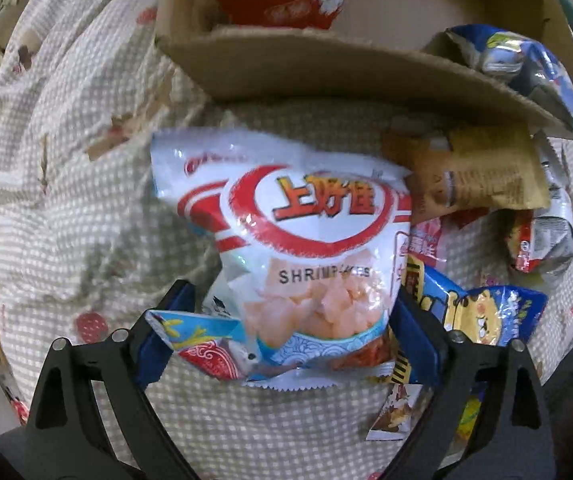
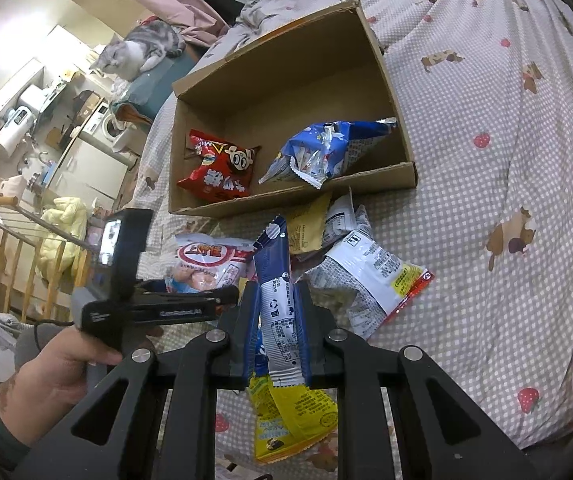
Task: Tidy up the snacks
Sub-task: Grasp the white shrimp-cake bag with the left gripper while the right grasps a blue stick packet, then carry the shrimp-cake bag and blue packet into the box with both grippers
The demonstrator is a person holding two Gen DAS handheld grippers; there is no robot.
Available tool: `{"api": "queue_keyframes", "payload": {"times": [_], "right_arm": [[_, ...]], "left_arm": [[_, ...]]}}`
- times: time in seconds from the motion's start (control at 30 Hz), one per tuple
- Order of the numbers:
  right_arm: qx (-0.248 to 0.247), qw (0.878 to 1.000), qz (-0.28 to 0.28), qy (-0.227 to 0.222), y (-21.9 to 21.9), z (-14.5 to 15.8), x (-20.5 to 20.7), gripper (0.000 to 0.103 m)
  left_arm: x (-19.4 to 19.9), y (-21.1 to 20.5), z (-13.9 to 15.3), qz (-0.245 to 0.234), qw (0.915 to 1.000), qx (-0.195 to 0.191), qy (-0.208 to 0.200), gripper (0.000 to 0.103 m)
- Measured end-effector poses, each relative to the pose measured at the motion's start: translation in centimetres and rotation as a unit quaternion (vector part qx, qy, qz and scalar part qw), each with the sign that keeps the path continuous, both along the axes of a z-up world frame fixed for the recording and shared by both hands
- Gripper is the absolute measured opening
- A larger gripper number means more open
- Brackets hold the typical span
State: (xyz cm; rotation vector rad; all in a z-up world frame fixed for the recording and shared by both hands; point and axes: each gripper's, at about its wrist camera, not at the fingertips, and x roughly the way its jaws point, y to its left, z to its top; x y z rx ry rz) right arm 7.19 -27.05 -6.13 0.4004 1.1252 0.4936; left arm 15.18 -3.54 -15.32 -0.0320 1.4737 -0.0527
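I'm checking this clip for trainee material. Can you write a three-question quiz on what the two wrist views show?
1. True or false: the cardboard box already holds two snack bags.
2. What is clamped between the right gripper's fingers?
A. the red milk-candy bag
B. a blue and white packet
C. the yellow packet
3. Which bag lies between the left gripper's open fingers?

Key
1. True: the red bag and a blue bag lie inside.
2. B, the blue and white packet.
3. The white shrimp cracker bag; the fingers stand on either side of it without pressing it.
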Motion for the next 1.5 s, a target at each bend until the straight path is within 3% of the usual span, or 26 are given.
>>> {"api": "queue_keyframes", "payload": {"times": [0.17, 0.33, 0.77, 1.03, 1.33, 1.5], "right_arm": [[0.002, 1.000, -0.005, -0.004, -0.4, 0.2, -0.1, 0.018], [0.002, 1.000, -0.007, -0.007, -0.6, 0.3, -0.3, 0.018], [0.008, 1.000, -0.006, -0.024, -0.5, 1.4, -1.0, 0.018], [0.039, 0.998, -0.021, -0.051, -1.9, 3.0, -1.5, 0.018], [0.053, 0.992, -0.051, -0.106, -3.5, 5.9, 0.5, 0.018], [0.038, 0.993, -0.068, -0.092, -3.6, 5.2, 2.1, 0.018]], "left_arm": [[-0.5, 0.1, 1.7, -0.005, 0.9993, 0.007, -0.037, 0.070], [-1.8, 0.7, 3.2, -0.001, 0.9989, 0.003, -0.047, 0.061], [-7.6, 3.6, 5.7, 0.045, 0.9959, 0.011, -0.078, 0.060], [-11.3, 4.6, 11.8, 0.048, 0.9848, 0.031, -0.164, 0.059], [-7.3, 5.0, 16.7, 0.053, 0.9732, 0.034, -0.221, 0.059], [-4.5, 4.7, 16.8, 0.038, 0.9709, 0.049, -0.231, 0.059]]}}
